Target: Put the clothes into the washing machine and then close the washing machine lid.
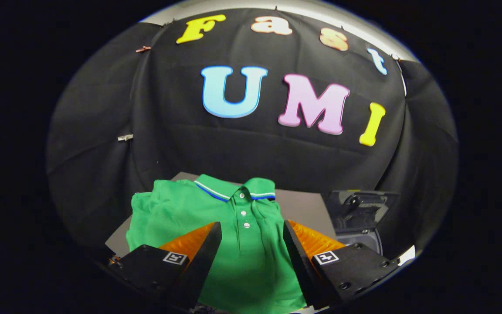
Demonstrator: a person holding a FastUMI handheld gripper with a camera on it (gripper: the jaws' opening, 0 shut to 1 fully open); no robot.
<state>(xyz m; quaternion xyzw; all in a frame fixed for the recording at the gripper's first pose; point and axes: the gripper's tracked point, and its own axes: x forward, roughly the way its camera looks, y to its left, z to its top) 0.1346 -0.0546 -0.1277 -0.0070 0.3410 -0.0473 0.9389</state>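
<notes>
In the gripper view, the gripper [252, 224] is hanging above the work surface with its two fingers [203, 253] spread wide apart. Nothing is sitting between the pads in a pinch; the fingers are pressing on nothing, and whether their tips are touching the cloth below cannot be told.

A green polo shirt [216, 218] is lying flat on a grey board [303, 209], directly under and between the fingers and stretching on ahead of them. Its front is facing up. The collar [233, 188], which is carrying thin white and blue stripes, is lying beyond the fingertips at the far end of the shirt, and the row of white buttons [243, 213] is running from the collar back toward the gap between the fingers. The shirt's body is spreading more to the left side of the gripper, where the cloth is showing some soft folds, and its edge is hanging a little over the board there.

To the right of the right finger, just beside the board, the washing machine [360, 226] is standing, dark in colour. Its lid [360, 205] is standing raised, and the opening below it is partly hidden behind the right finger.

Beyond the shirt and the board, the black cloth wall [103, 131] of the booth is closing the scene.
</notes>
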